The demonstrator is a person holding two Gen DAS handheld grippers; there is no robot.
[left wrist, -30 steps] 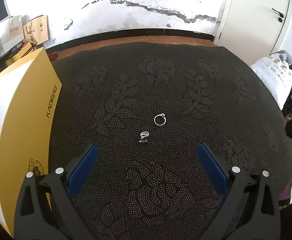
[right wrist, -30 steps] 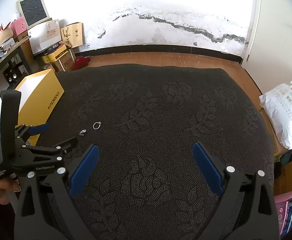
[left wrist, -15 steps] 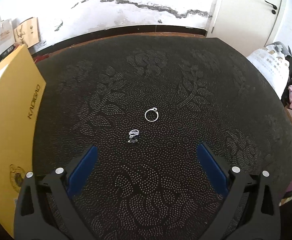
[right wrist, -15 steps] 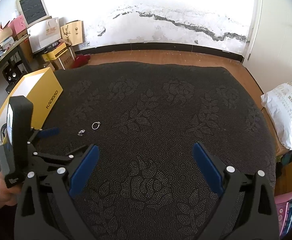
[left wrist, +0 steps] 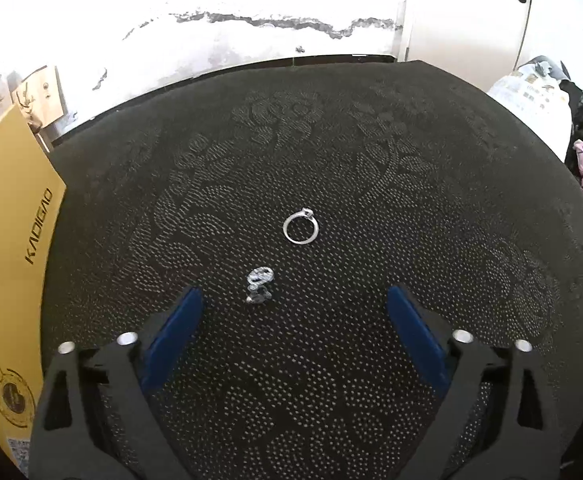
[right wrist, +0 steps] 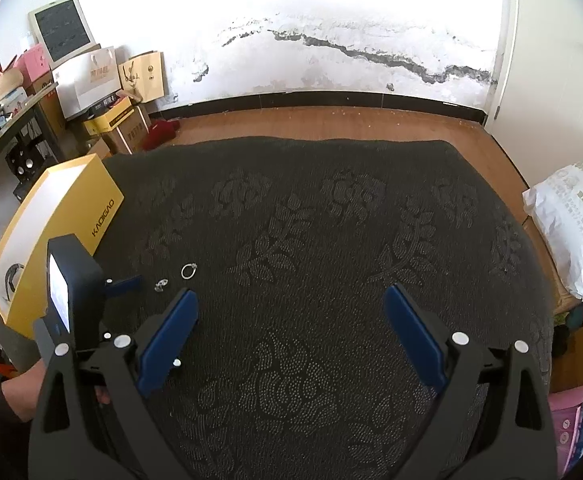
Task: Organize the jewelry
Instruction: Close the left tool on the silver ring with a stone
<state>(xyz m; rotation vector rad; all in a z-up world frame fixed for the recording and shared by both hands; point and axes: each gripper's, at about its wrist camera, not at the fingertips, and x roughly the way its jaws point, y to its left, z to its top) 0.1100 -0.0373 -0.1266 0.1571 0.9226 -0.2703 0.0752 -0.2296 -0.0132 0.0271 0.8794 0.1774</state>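
A thin silver ring (left wrist: 300, 229) (right wrist: 188, 270) lies flat on the dark patterned cloth (left wrist: 371, 184). Just in front of it sits a small sparkling earring piece (left wrist: 259, 284) (right wrist: 161, 285). My left gripper (left wrist: 293, 306) hangs low over the cloth, its jaws closing, with the earring piece just ahead of the gap, nearer the left pad, and no pad touching it. In the right wrist view the left gripper's body and one blue fingertip (right wrist: 125, 284) sit left of the jewelry. My right gripper (right wrist: 289, 306) hovers open over bare cloth, nothing between its fingers.
A yellow open box (left wrist: 7, 248) (right wrist: 51, 224) stands on the cloth's left edge. A white sack (right wrist: 571, 224) lies beyond the right edge. Boxes, bags and a desk (right wrist: 91, 92) crowd the back left by the wall. A hand (right wrist: 23, 392) holds the left gripper.
The left gripper has sunk closer to the cloth, so the ring and earring piece look larger and nearer its jaws. Its blue pads have drawn slightly inward. The right gripper has stayed put.
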